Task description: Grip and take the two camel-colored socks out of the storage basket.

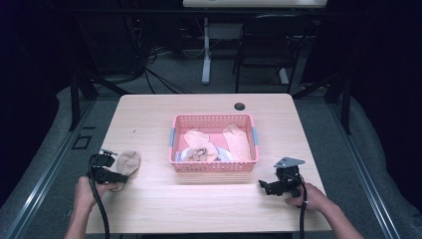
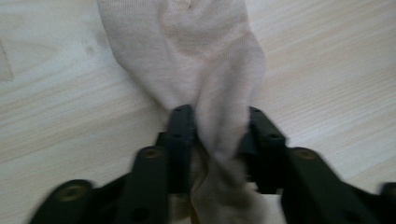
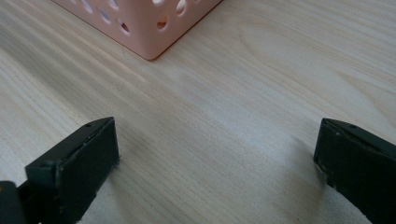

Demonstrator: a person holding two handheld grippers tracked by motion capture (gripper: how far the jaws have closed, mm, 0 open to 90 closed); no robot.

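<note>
One beige sock (image 2: 187,56) on the table, its end between the loosened left hand-held gripper (image 2: 215,126) jaws.

1. High view: fixed above the person's side, facing forward and down on the whole table (image 1: 149,114).
2. Left gripper view: very close, looking along its jaws at a sock (image 2: 187,51) just ahead.
3. Right gripper view: low, near the tabletop; shares the pink basket (image 3: 140,28) with the high view.
</note>
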